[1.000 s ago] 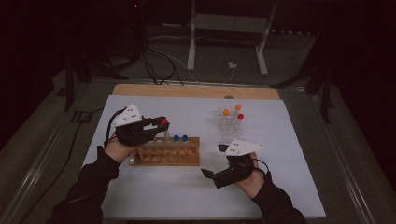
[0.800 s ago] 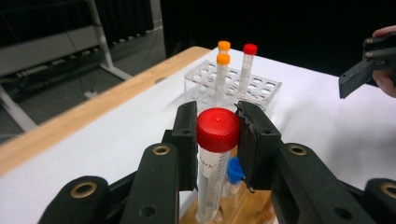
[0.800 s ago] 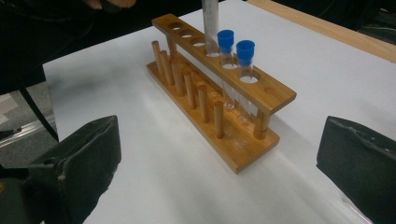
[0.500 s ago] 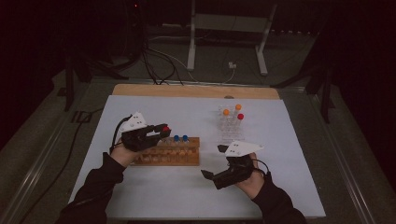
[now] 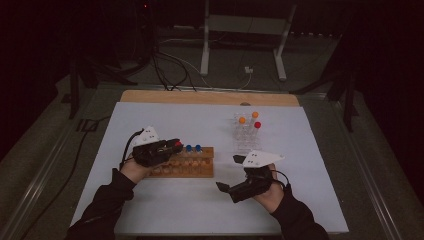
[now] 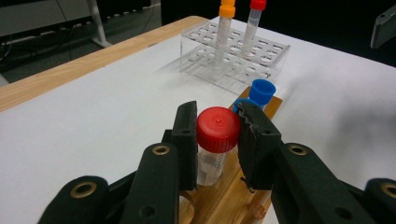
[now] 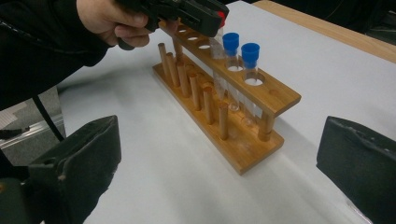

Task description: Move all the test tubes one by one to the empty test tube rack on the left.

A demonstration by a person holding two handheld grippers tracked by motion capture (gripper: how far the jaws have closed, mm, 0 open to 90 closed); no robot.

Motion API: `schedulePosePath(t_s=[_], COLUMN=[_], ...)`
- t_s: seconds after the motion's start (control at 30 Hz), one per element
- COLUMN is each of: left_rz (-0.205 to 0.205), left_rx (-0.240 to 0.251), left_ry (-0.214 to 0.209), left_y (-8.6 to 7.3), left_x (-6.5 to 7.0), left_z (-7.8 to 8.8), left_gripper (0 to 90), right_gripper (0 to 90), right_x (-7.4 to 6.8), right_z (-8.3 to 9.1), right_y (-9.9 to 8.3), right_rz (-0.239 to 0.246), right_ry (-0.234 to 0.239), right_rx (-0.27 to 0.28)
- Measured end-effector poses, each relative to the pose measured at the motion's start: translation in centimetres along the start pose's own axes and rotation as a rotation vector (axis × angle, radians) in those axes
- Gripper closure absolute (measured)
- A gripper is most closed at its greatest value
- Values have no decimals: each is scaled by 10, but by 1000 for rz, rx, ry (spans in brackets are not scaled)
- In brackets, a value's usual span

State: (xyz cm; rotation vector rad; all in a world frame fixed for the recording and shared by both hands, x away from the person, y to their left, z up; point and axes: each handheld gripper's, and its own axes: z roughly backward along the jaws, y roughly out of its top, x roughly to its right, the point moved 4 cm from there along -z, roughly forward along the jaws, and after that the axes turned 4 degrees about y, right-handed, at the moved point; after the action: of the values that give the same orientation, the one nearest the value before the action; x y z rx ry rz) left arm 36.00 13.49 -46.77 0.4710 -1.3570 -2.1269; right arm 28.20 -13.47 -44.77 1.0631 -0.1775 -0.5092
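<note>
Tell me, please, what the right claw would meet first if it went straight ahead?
Probably the wooden rack: the right claw, open, points at its near side across bare white table, though depth is hard to judge.

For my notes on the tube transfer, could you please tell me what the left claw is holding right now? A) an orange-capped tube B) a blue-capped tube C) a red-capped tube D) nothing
C: in the left gripper view, the left claw is closed on a red-capped tube over the wooden rack.
</note>
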Motion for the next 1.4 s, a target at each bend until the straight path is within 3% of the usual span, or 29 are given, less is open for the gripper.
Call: schedulePosePath(t_s=[0.17,0.5,0.63,0.87,1.03,1.17,1.3,1.4], left_rz=[21,1,6,-9,-11,-7,-7,-13], left_rx=[-15,-2,7,21,36,36,38,38], left_ry=[-21,-62,-75,-109,-105,-104,-100,-102], left_y=[1,6,6,7,5,3,3,3], left_x=[-2,16,27,42,45,44,43,44], left_z=[2,23,29,39,46,48,49,48], left_gripper=[698,177,66,29,29,28,28,29], right_gripper=[0,0,0,0,31,151,198,334], right_x=[3,26,40,78,106,126,142,152], right_z=[3,25,33,44,44,39,32,27], right_y=[2,9,11,6,-2,-11,-21,-27], right_rz=[-9,-21,-17,-60,-94,-140,-179,-194], right_ry=[-1,-72,-114,-212,-284,-328,-345,-356], right_rx=[16,63,67,65,45,19,11,11])
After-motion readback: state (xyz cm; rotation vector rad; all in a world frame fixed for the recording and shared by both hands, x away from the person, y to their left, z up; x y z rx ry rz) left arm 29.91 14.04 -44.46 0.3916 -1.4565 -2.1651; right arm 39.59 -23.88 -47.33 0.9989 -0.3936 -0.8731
